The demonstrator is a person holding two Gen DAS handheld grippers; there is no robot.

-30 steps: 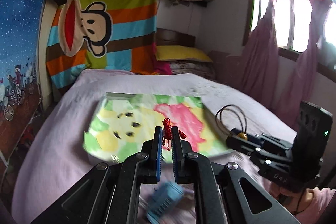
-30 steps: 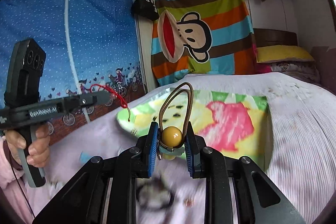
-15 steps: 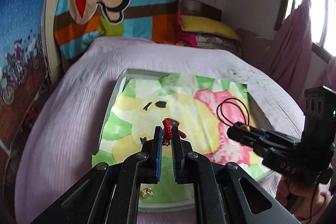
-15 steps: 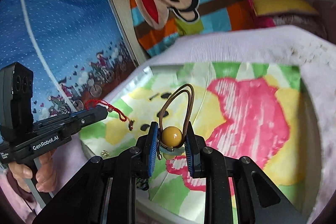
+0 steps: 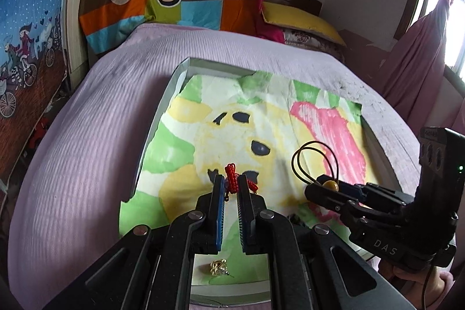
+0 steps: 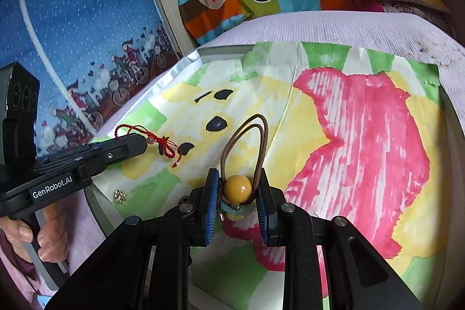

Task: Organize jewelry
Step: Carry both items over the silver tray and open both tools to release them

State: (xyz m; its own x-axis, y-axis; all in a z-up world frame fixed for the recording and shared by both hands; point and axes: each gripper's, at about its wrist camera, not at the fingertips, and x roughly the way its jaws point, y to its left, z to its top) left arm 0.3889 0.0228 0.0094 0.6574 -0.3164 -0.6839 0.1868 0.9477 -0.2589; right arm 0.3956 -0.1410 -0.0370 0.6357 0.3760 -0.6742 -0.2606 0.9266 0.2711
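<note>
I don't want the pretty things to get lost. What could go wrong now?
The red cord bracelet hangs loose from the left gripper, so its tail might snag when released. The yellow bead is round; the right gripper pinches it, so it could slip and roll across the tray. The small gold piece under the left gripper might get knocked.

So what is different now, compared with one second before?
Both grippers have moved forward and now hang over the tray with its painted paper. Nothing was let go: the left gripper is still shut on the red cord bracelet, the right gripper on the yellow-bead cord. The small gold piece lies in the tray.
</note>
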